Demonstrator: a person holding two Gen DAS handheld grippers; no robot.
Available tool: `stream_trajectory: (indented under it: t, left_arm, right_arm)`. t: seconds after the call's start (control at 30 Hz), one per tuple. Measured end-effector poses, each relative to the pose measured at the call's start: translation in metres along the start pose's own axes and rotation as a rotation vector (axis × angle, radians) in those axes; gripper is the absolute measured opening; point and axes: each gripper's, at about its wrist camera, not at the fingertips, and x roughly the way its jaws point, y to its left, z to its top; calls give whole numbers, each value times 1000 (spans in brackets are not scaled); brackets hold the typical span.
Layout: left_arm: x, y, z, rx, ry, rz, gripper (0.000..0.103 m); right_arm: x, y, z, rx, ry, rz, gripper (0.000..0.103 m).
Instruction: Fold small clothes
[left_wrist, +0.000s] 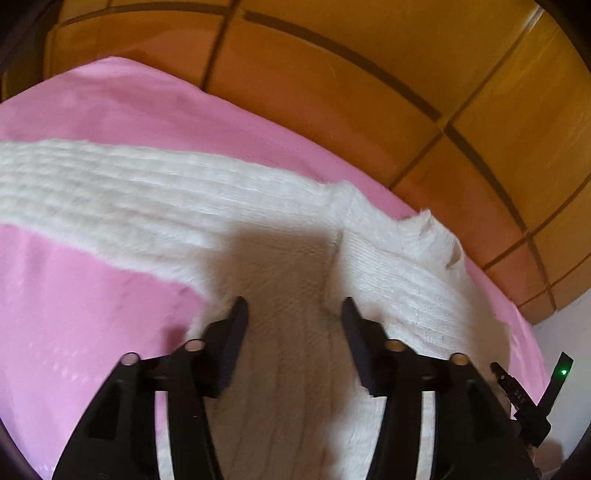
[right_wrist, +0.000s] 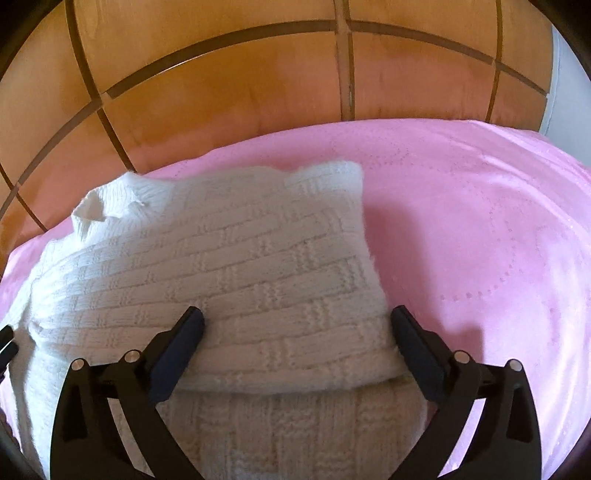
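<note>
The right gripper (right_wrist: 295, 332), jaws wide apart, straddles the folded-over edge of the white knit sweater (right_wrist: 229, 266); the left gripper (left_wrist: 293, 317), also parted and gripping nothing, hovers over the sweater's body beside the outstretched sleeve (left_wrist: 110, 195). The sweater lies on the pink bedspread (right_wrist: 480, 221), collar toward the wooden headboard (right_wrist: 221, 92). Thick knit could slip and spring the fold open.
</note>
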Motion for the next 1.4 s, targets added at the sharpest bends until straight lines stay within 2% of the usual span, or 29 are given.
stream_trajectory:
  t: [0.07, 0.1, 0.13, 0.2, 0.27, 0.37, 0.4, 0.5, 0.57, 0.7, 1.0, 1.07, 1.17, 1.23, 1.27, 1.33, 1.4]
  left_arm:
    - [-10, 3, -6, 1, -21, 11, 54]
    - [-16, 5, -9, 11, -39, 29, 63]
    - [-25, 6, -14, 32, -76, 59, 72]
    - [-32, 8, -19, 47, -105, 82, 73]
    - [-37, 16, -24, 28, -108, 79, 73]
    - [-45, 38, -31, -71, -105, 53, 73]
    - [-45, 42, -31, -94, -101, 48, 73]
    - [-54, 62, -31, -155, -112, 42, 73]
    - [-65, 81, -28, -196, -133, 44, 73]
    - [-76, 128, -11, -348, -135, 15, 73]
    - [-99, 250, 42, -650, -219, 72, 73]
    - [-101, 269, 48, -696, -230, 50, 69]
    - [-104, 297, 61, -755, -257, 71, 60]
    - [-101, 315, 69, -794, -257, 84, 42]
    - [-100, 323, 73, -815, -255, 92, 36]
    - [-98, 330, 79, -835, -253, 98, 15]
    - [-99, 330, 84, -824, -256, 98, 8]
  right_arm:
    - [-17, 6, -4, -11, -59, -83, 101]
    - [-28, 11, -7, -24, -98, -101, 101]
    - [-36, 16, -11, -35, -118, -96, 101]
    - [-54, 30, -26, -78, -151, -69, 101]
    - [-64, 46, -41, -134, -148, -21, 101]
    - [-61, 73, -68, -229, -68, 87, 101]
    - [-59, 77, -75, -247, -51, 99, 101]
    - [-56, 88, -95, -265, -81, 53, 101]
    - [-55, 86, -93, -245, -65, 65, 101]
    - [-52, 83, -88, -228, -47, 86, 101]
    - [-53, 84, -93, -232, -63, 84, 101]
    - [-54, 84, -93, -234, -63, 81, 101]
    - [-53, 85, -94, -236, -63, 79, 101]
    - [-53, 85, -94, -237, -63, 76, 101]
    - [-53, 85, -94, -238, -63, 76, 101]
    - [-53, 85, -94, -237, -63, 76, 101]
    - [-53, 85, -93, -238, -63, 75, 101]
